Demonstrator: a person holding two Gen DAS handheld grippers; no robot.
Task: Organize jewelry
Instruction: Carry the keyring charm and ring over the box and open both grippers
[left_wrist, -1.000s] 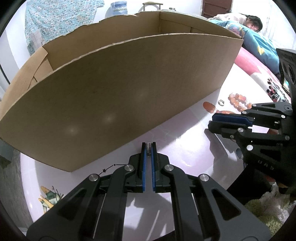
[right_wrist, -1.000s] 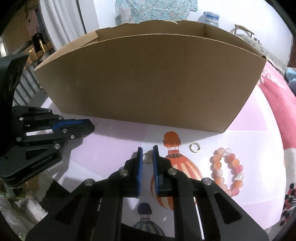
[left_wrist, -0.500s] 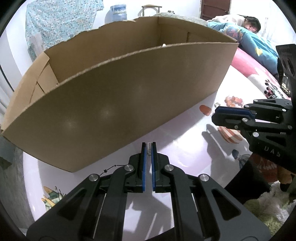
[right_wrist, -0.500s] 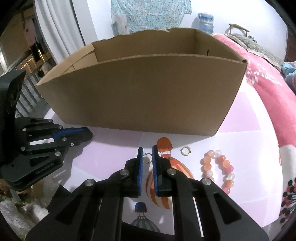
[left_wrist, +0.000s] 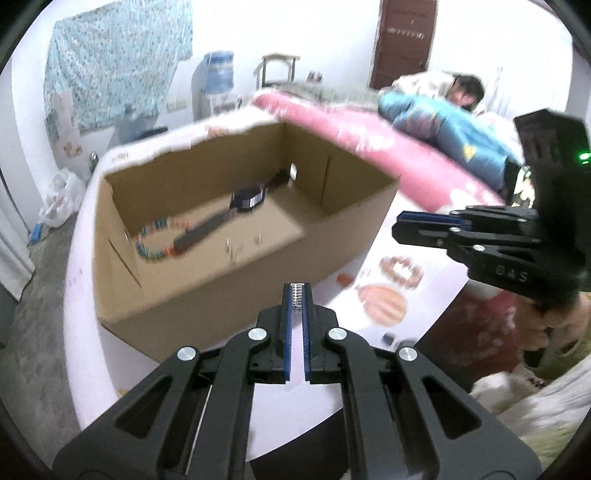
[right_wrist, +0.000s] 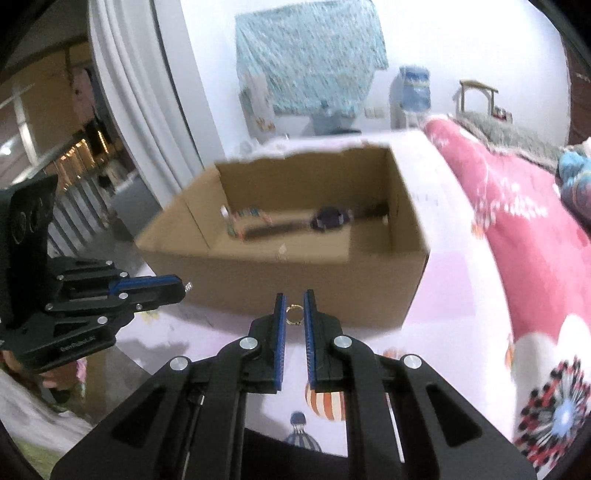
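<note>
Ring (right_wrist: 293, 314) pinched in right tool (right_wrist: 294, 309) before box (right_wrist: 295, 277).

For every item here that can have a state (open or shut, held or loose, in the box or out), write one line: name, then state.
cardboard box: open at the top, upright on the table.
left gripper: shut on a small silver piece.
right gripper: shut on a gold ring.
watch: lying flat inside the box.
multicoloured bracelet: lying inside the box.
pink bead bracelet: loose on the table, outside the box.
</note>
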